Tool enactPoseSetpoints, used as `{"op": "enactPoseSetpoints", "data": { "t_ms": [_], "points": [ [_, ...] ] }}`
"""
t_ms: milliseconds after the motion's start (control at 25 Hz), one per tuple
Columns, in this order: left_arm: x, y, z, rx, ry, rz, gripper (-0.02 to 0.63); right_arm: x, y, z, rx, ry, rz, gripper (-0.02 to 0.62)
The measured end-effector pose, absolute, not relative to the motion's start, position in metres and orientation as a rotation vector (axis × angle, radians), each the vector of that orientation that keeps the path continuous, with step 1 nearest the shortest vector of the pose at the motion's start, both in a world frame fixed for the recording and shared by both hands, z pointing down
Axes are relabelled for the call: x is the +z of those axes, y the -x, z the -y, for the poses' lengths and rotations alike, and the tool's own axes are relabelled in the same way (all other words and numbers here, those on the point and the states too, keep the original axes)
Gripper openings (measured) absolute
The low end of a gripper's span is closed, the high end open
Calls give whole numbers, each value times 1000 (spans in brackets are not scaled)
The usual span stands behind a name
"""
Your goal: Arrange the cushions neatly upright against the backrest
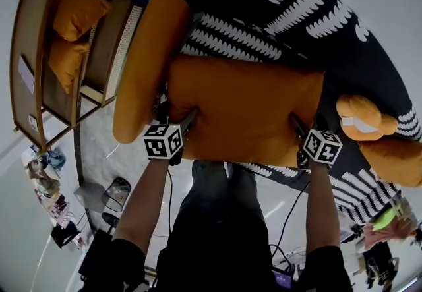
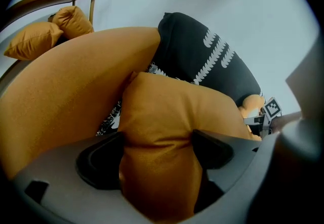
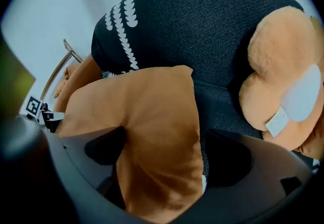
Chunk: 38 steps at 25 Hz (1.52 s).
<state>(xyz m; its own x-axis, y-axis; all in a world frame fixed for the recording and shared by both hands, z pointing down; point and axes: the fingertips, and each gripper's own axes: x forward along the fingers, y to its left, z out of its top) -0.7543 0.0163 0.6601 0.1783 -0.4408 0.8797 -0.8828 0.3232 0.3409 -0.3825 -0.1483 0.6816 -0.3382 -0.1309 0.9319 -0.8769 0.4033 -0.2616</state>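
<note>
Orange cushion (image 1: 244, 109), centre of the head view, resting against the black patterned sofa (image 1: 310, 14), between a long orange bolster (image 1: 148, 53) at left and a plush toy (image 1: 362, 119) at right. The left tool (image 2: 157, 149) and right tool (image 3: 167, 149) are both spread wide, released, each with a near cushion corner lying loosely between its jaws. The cushion looks light, soft and limp, so it probably slumps unless seated firmly. Corners or side seams likely offer the best hold.
</note>
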Motion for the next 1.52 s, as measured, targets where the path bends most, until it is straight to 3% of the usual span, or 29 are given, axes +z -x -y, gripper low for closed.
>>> {"op": "enactPoseSetpoints", "data": {
  "t_ms": [360,480,680,880,1520],
  "points": [
    [670,755,-14,465,-1258,1440,451,686,388,144,1133,-921,1795,477],
    [670,751,-12,405,-1260,1391,437,682,391,142,1161,-909,1828,435],
    [658,742,-9,432,-1318,1373,243,671,404,133,1129,-853,1865,283],
    [624,734,-8,431,-1378,1422,138,638,406,122,1045,-893,1924,166],
    [451,723,91,435,-1754,1436,141,473,373,139,1023,-1276,2051,178]
  ]
}}
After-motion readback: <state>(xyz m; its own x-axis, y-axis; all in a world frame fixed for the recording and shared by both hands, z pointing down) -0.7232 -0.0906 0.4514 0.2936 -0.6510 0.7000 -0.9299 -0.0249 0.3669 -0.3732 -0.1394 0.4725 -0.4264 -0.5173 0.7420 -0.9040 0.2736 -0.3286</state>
